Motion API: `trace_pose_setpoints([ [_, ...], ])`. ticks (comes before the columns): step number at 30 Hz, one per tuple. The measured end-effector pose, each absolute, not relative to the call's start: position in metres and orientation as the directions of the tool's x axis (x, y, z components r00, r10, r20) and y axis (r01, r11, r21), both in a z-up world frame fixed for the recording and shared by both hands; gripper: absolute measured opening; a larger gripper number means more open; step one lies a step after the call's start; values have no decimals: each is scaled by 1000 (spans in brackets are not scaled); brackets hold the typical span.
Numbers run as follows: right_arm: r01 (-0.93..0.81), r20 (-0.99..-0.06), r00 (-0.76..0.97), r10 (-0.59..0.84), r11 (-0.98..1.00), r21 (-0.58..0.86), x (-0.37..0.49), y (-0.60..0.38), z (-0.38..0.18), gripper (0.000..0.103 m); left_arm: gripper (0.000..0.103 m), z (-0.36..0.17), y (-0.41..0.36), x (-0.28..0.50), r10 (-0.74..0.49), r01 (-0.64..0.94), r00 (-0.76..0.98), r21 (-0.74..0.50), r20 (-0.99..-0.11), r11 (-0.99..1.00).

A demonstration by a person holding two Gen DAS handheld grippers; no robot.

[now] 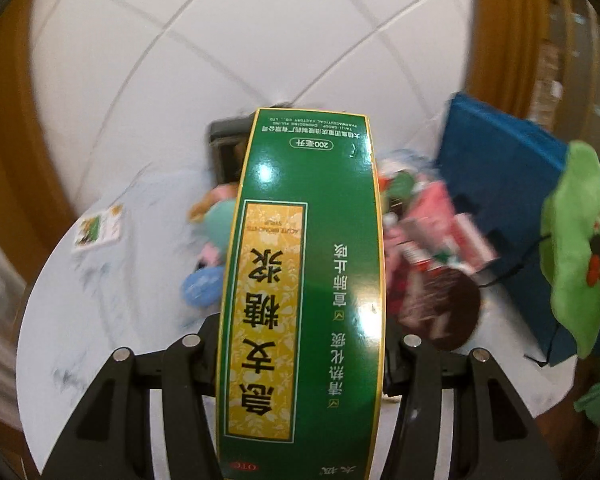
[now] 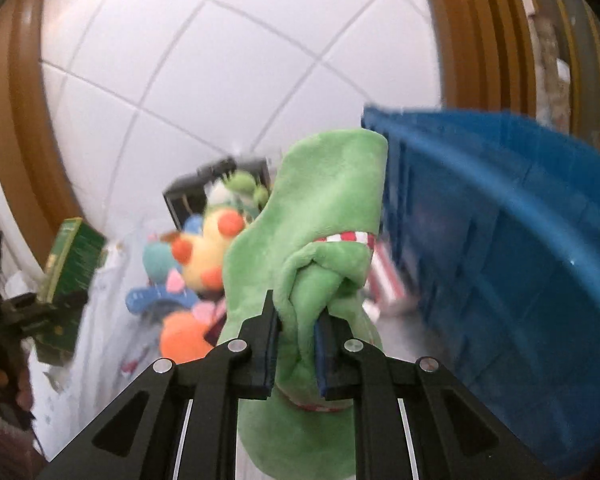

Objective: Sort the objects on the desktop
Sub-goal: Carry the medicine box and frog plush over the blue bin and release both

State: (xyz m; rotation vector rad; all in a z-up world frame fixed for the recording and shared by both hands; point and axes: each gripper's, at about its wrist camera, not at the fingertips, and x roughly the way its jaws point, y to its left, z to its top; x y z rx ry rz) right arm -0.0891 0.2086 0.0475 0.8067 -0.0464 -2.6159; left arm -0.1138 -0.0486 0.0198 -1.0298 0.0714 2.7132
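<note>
My left gripper (image 1: 300,344) and right gripper (image 2: 300,320) look matte black, with silver pivot screws and triangular cut-outs.

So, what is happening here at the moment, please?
A person is sorting things with two hand-held grippers. The left gripper is closed on a green medicine box, held above the white table. The right gripper pinches a green plush toy next to the blue bin. More soft toys and packets lie in a pile on the table.
</note>
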Motion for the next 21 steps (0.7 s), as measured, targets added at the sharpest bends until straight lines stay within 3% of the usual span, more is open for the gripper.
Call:
trace_pose_setpoints([
  [14,244,-354,-904,-239,-969,31,-65,309,187,15,53,140,146,-90,506,-566,-688,-52,-520,-823],
  [21,193,-363,-916,-172,-981,-23,-95,390,235,15,53,198,251,-94,579,-633,-665,-54,-471,-772],
])
